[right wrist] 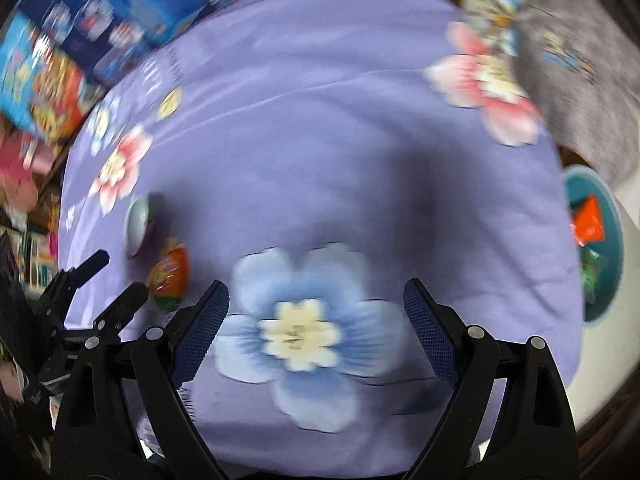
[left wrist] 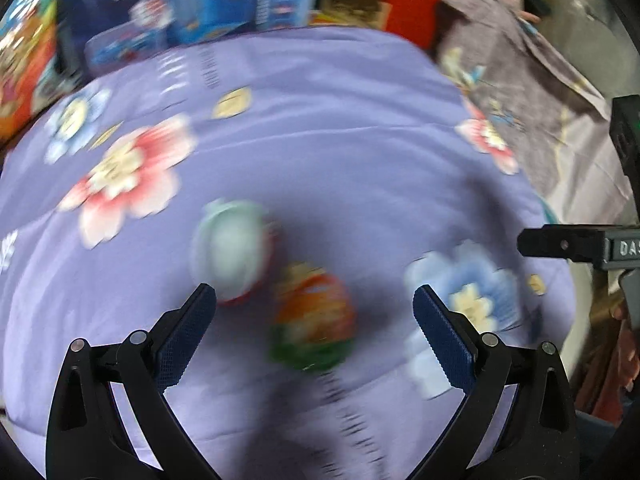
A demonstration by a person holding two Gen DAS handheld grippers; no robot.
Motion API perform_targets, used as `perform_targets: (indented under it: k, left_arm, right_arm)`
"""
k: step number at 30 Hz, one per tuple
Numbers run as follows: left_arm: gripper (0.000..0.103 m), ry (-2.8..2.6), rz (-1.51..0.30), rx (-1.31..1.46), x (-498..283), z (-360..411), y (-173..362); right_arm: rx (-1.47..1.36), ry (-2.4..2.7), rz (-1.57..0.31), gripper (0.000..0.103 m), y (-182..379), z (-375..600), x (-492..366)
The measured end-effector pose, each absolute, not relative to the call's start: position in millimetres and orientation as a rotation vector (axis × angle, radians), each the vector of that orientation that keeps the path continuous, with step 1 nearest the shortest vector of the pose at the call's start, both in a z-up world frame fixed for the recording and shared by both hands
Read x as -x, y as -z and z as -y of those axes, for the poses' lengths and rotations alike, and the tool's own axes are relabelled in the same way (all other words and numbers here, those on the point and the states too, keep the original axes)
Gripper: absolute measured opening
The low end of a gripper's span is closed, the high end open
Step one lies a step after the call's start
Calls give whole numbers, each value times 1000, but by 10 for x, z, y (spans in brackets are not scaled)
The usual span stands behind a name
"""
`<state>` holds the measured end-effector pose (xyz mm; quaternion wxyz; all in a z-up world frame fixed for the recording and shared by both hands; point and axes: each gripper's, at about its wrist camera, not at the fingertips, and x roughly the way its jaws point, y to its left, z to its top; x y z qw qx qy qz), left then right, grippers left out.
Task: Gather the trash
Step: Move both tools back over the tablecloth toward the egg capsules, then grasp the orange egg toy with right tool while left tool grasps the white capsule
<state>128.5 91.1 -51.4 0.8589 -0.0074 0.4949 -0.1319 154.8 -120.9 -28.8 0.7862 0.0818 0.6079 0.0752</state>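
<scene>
Left tongs (left wrist: pixel 314 334): blue pads spread wide apart, nothing clamped, pointing steeply down at the bed.
Orange-and-green wrapper (left wrist: pixel 313 316): lies on the purple bedspread (left wrist: pixel 340 128) between the left pads, slightly nearer the right-hand one, not touching either; blur hides its edges.
Wrapper's long axis: seems to run away from the left tongs, green end nearest them, orange end farther; this would put it crosswise to the pads' closing line, which should suit a pinch.
White round lid or cup (left wrist: pixel 228 250): just beyond the left-hand pad's tip, close beside the wrapper's far end; too smeared to tell which way it faces.
Nearer hand: left, judging by both views.
Right tongs (right wrist: pixel 316 330): pads wide apart and empty, over a printed blue flower; trash lies well off to their left.
Teal bin (right wrist: pixel 600 240): far right of the right tongs, past the bed's edge, orange and green scraps already inside.
</scene>
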Motion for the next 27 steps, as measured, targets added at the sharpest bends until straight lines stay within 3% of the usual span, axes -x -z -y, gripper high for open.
perform_targets:
  k: [14, 17, 19, 27]
  left_arm:
    - [99, 169, -1101, 81, -1184, -1773, 838]
    - [99, 160, -1106, 84, -1171, -1874, 864]
    - [99, 154, -1107, 86, -1159, -1928, 874]
    - [99, 141, -1120, 102, -1146, -2003, 908]
  right_arm:
    - [-49, -313, -1373, 85, 700, 14, -1643]
    - [-39, -327, -1373, 76, 736, -84, -1638]
    - [-29, -328, -1375, 64, 759, -126, -1641]
    - [-44, -356, -1390, 63, 851, -191, -1669]
